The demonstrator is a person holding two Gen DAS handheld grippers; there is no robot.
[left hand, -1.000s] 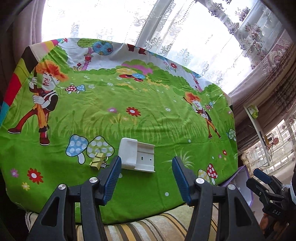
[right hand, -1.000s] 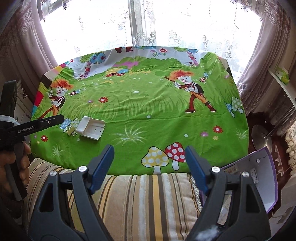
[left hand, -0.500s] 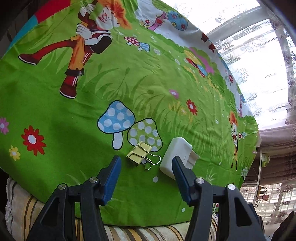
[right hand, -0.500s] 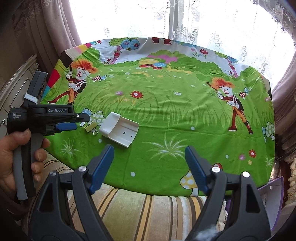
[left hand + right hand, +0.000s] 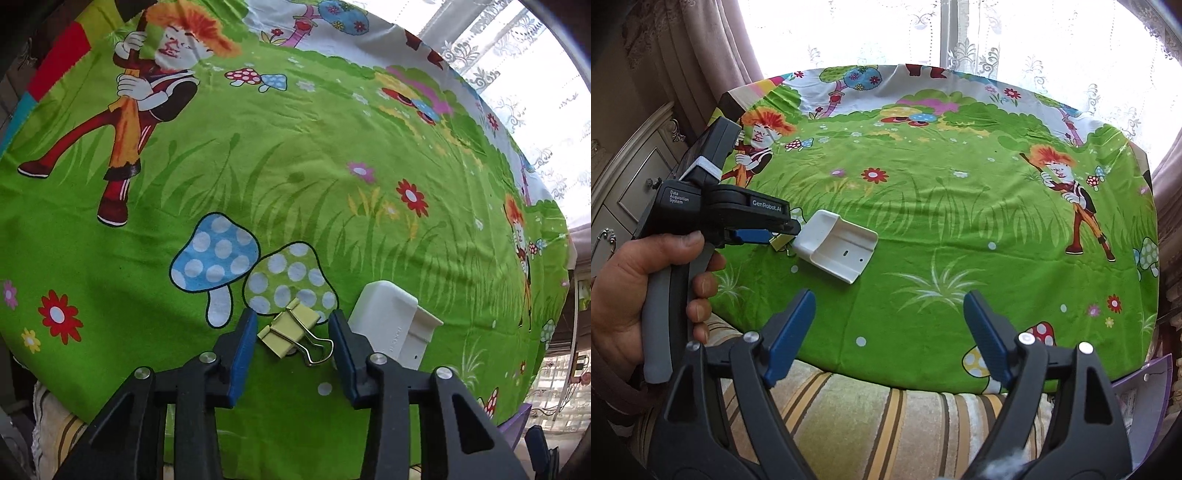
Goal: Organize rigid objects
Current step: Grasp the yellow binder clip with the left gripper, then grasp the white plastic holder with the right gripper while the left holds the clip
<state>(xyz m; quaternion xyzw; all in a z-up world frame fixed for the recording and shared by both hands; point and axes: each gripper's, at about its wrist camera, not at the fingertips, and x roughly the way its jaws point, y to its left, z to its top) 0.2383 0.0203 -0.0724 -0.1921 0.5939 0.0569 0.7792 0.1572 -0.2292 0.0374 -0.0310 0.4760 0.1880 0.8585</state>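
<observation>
Left tool (image 5: 291, 343) points steeply down at the cloth (image 5: 332, 155), jaws closing, with the clip (image 5: 291, 330) lying between them; the blue pads (image 5: 242, 354) stand either side of it and a gap shows on both sides, so not clamped on it yet. Clip: yellow body, wire handles toward 5 o'clock, flat on the green cloth just below the printed green mushroom (image 5: 290, 282), at 6 o'clock in the left wrist view. White holder (image 5: 388, 325) lies just beside the clip at its 3 o'clock, partly behind the right-hand jaw; contact between holder and jaw cannot be told. In the right wrist view the holder (image 5: 838, 251) lies at 10 o'clock from the right tool (image 5: 886, 332), open channel up, well apart from it. A hand (image 5: 624, 280) grips the left tool's handle at 9 o'clock. Right tool is released, jaws opening, nothing between them, over the near edge of the cloth and a striped cushion (image 5: 868, 417). Purple box (image 5: 1145, 387) at 4 o'clock, off the cloth edge
</observation>
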